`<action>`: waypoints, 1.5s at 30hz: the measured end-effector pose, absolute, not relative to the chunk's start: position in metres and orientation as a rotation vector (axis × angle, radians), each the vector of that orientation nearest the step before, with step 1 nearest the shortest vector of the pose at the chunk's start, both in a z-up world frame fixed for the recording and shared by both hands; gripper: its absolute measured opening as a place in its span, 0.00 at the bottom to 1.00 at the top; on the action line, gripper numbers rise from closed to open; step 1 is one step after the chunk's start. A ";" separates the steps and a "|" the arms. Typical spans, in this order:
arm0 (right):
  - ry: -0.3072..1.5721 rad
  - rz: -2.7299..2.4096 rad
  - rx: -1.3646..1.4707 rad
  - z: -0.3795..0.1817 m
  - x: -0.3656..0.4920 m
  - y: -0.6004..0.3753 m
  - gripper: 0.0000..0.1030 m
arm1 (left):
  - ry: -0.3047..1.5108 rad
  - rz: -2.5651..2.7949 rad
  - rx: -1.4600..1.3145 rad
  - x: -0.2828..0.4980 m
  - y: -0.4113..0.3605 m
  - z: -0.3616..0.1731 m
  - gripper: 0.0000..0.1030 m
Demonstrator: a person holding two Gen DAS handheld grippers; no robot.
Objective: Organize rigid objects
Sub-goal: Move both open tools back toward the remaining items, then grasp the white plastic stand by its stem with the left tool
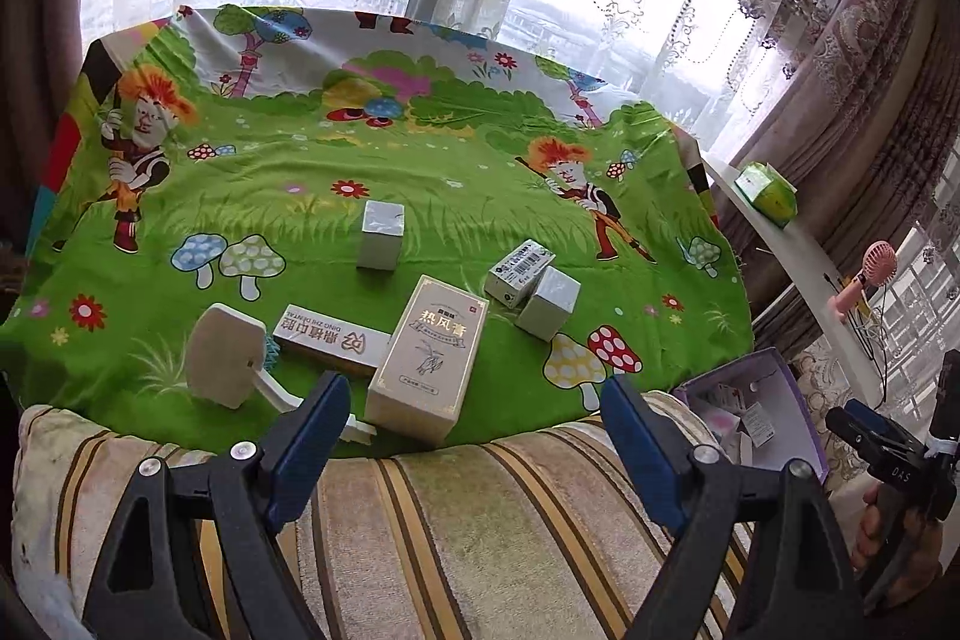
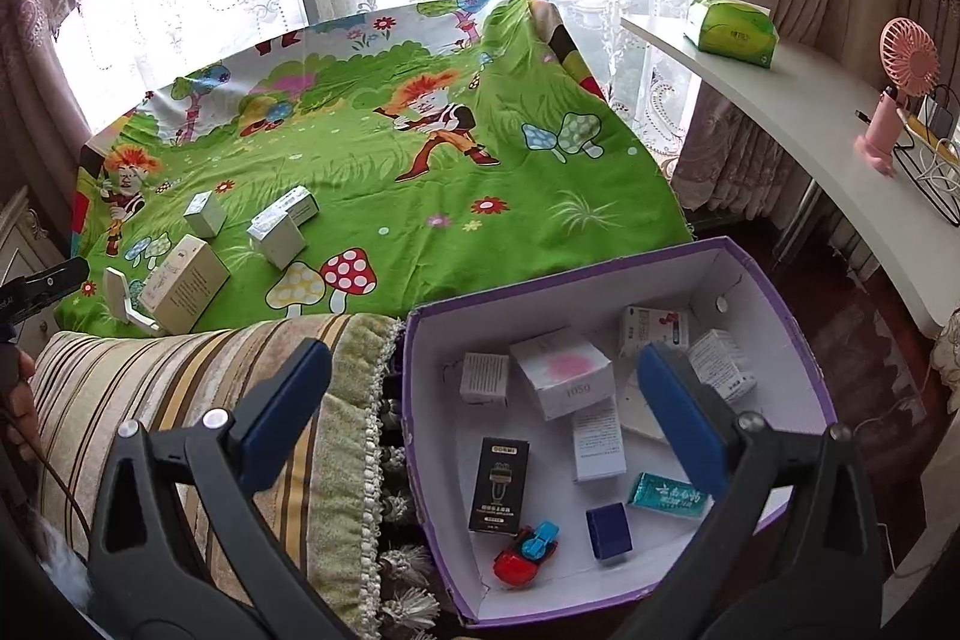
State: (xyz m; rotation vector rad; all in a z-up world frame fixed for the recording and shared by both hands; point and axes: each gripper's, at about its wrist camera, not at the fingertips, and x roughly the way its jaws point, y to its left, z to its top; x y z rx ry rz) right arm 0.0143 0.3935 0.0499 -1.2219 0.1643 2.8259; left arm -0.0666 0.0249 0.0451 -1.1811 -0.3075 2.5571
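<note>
Left gripper [image 1: 474, 412] jaws wide apart, nothing between them, over the striped cushion [image 1: 456, 532]. Just beyond the cushion on the green cartoon cloth [image 1: 360, 160]: tall beige box [image 1: 427, 358], long dental box [image 1: 327, 340] touching its left side, white brush [image 1: 225, 355] further left, three small white boxes [image 1: 546, 303] behind. Right gripper [image 2: 486, 394] also spread and empty, above the purple storage box [image 2: 612, 280] right of the cushion, already holding cartons and a toy car [image 2: 527, 553].
</note>
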 end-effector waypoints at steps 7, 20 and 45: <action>0.180 2.871 -1.301 0.040 0.000 0.368 1.00 | -0.536 2.530 -1.340 -0.082 -0.018 0.025 0.84; 0.078 2.966 -1.405 0.029 -0.027 0.306 1.00 | -0.935 2.327 -1.623 -0.118 -0.062 -0.021 0.64; 0.088 3.014 -1.672 0.015 -0.094 0.198 1.00 | -0.923 2.284 -1.780 -0.151 -0.065 -0.065 0.27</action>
